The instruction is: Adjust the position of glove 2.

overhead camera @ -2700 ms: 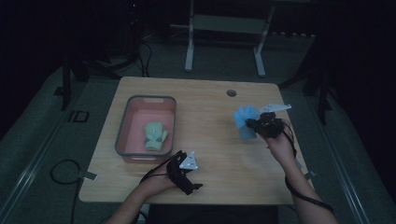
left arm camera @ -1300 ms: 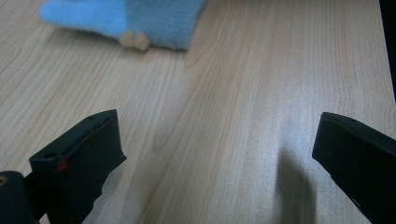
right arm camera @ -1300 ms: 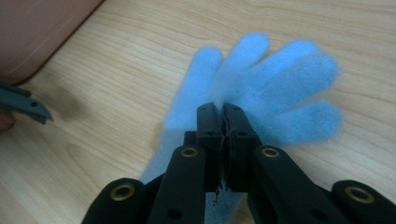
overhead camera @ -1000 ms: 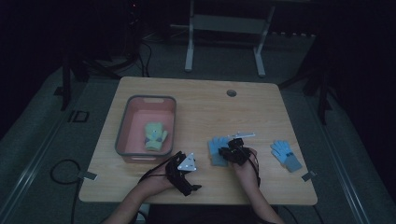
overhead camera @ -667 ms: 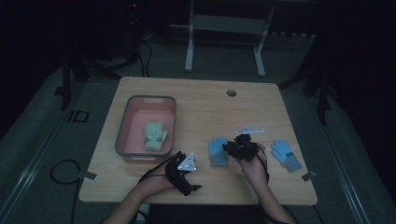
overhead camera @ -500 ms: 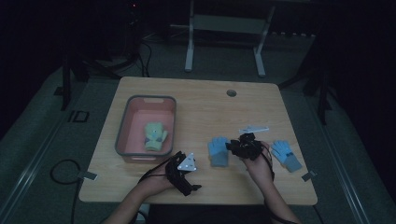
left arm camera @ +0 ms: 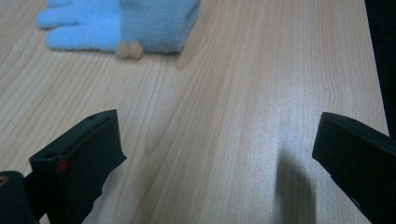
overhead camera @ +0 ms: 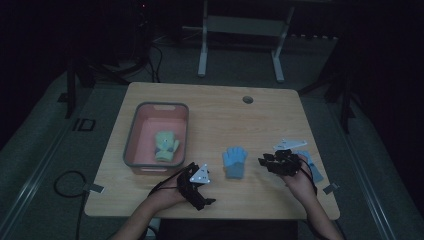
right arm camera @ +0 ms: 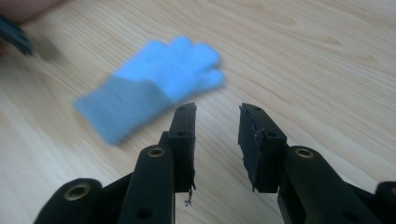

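**A:** Right gripper (overhead camera: 266,161) first: its fingers (right arm camera: 183,135) stand a modest way apart, having just been opening, and there's only bare wood between them. Nothing is held.

**B:** And the blue glove (overhead camera: 234,161) lies flat on the worktop (overhead camera: 215,107), just beyond those tips in the right gripper view, clear of both pads. From above, it sits between the two hands.

**A:** Left gripper (overhead camera: 199,188) now: fingers (left arm camera: 79,158) spread wide, empty, low over the near edge. Its own camera catches the blue glove's cuff further off, well apart from it.

**B:** There's a second blue glove (overhead camera: 310,165) too, partly under the right hand, towards the right side of the worktop.

**A:** Containers? One grey-rimmed bin (overhead camera: 131,145) with a pink inside, rectangular with rounded corners, on the left.

**B:** A pale green glove (overhead camera: 165,145) is lying in it, fingers pointing away.

**A:** Textures: the gloves look soft and fuzzy, knitted; the blue one has a darker cuff with a small tan tag at its edge. The worktop is pale wood grain, and the grippers are matt black.
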{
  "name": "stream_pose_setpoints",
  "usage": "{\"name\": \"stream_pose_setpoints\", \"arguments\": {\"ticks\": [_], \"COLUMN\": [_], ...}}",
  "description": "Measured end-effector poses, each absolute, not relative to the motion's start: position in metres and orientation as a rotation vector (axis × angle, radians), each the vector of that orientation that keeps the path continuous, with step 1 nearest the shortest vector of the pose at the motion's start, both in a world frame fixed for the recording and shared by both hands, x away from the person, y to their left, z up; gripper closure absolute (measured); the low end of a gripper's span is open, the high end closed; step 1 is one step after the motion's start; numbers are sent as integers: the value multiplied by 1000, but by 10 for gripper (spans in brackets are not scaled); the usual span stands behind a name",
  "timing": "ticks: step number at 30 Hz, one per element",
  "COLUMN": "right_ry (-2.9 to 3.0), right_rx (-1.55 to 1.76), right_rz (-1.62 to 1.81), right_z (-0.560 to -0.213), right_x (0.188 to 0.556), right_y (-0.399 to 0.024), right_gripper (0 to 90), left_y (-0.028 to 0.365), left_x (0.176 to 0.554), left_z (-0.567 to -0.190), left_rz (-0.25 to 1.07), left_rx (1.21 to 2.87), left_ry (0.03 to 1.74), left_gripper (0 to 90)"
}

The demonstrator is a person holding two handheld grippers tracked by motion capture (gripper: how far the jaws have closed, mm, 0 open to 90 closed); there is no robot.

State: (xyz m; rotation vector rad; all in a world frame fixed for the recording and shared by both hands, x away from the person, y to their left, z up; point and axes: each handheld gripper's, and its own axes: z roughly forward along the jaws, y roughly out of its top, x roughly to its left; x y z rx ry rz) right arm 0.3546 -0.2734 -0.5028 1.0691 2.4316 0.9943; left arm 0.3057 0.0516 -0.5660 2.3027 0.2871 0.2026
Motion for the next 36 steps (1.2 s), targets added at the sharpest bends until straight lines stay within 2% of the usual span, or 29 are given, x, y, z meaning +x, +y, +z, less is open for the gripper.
{"name": "stream_pose_setpoints", "arguments": {"ticks": [14,23,36], "right_ry": [2392,2380,2404], "right_rx": [1106,1136,1199], "right_rz": [893,831,812], "right_z": [-506,-505,-512], "right_x": [356,360,363], "right_y": [-352,-400,-438], "right_gripper": [626,633,641], "left_y": [51,51,51], "left_x": [306,305,305], "left_z": [-567,-567,-568], "left_rz": [200,199,195], "left_rx": [2301,2299,2297], "left_ry": [290,289,291], "left_gripper": [18,18,18]}}
